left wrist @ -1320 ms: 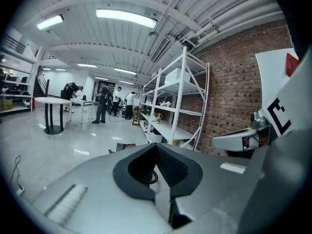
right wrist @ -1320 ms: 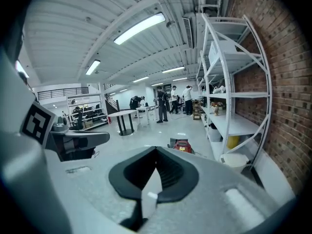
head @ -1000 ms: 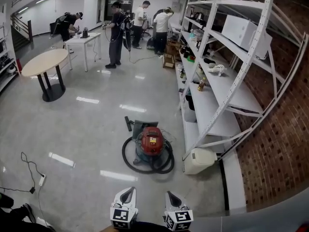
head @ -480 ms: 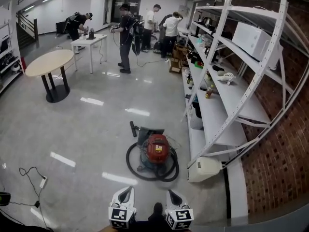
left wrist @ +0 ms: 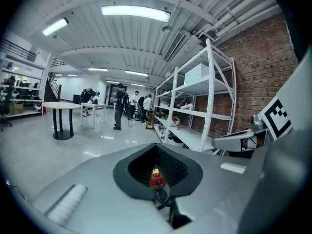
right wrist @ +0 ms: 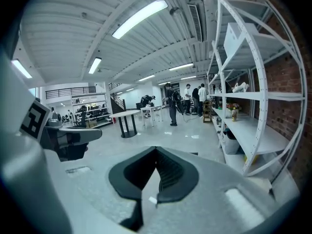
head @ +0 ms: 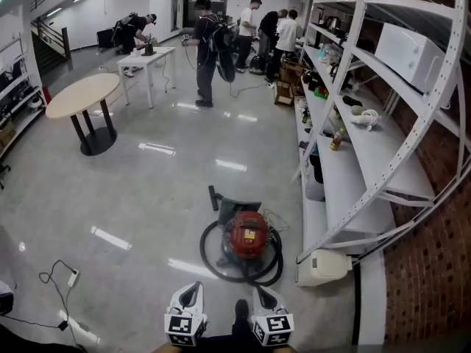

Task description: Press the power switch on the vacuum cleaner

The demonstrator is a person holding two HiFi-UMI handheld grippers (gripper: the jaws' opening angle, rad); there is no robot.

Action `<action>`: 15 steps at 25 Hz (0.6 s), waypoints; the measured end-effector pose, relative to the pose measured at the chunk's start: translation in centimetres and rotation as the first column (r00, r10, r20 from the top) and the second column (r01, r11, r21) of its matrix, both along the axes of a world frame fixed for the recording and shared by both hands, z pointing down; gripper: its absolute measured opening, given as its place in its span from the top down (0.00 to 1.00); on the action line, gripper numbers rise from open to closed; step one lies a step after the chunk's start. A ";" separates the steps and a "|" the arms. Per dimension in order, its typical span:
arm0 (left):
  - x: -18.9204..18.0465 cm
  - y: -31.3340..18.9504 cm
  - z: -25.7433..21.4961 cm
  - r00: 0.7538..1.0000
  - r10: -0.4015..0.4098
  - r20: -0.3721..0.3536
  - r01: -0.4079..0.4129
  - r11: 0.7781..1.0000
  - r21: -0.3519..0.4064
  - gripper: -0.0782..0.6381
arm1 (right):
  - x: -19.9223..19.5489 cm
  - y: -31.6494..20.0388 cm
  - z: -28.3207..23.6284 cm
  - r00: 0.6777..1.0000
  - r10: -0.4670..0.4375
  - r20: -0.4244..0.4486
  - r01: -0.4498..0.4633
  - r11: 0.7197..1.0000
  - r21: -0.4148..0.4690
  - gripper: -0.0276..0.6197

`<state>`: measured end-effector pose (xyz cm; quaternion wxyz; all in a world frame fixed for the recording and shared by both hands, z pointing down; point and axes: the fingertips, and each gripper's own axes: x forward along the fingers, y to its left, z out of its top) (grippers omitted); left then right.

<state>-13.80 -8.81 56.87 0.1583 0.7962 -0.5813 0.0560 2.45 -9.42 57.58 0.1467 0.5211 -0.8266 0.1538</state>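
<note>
The white shelf rack (head: 346,179) fills my right side. The red vacuum cleaner (head: 247,235) stands on the floor just beside its lowest board, ahead of both grippers. The left gripper (head: 194,290) and right gripper (head: 262,294) are clenched on nothing. I cannot really make out the switch.

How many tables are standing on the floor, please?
2: a round table at far left and a white rectangular table beyond it; more may be hidden.

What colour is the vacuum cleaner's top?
The vacuum cleaner's top is red; the head view shows it best.
</note>
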 end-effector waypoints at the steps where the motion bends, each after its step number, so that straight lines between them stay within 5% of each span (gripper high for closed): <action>1: 0.4 -1.1 0.1 1.000 -0.008 0.008 0.009 1.000 -0.002 0.87 | 0.3 -1.1 0.1 1.000 -0.011 0.000 0.011 1.000 -0.001 0.97; 15: 6.4 -13.4 2.6 0.995 -0.056 0.084 0.061 0.997 -0.051 0.87 | 4.9 -13.8 3.0 0.992 -0.122 -0.014 0.121 0.992 -0.047 0.97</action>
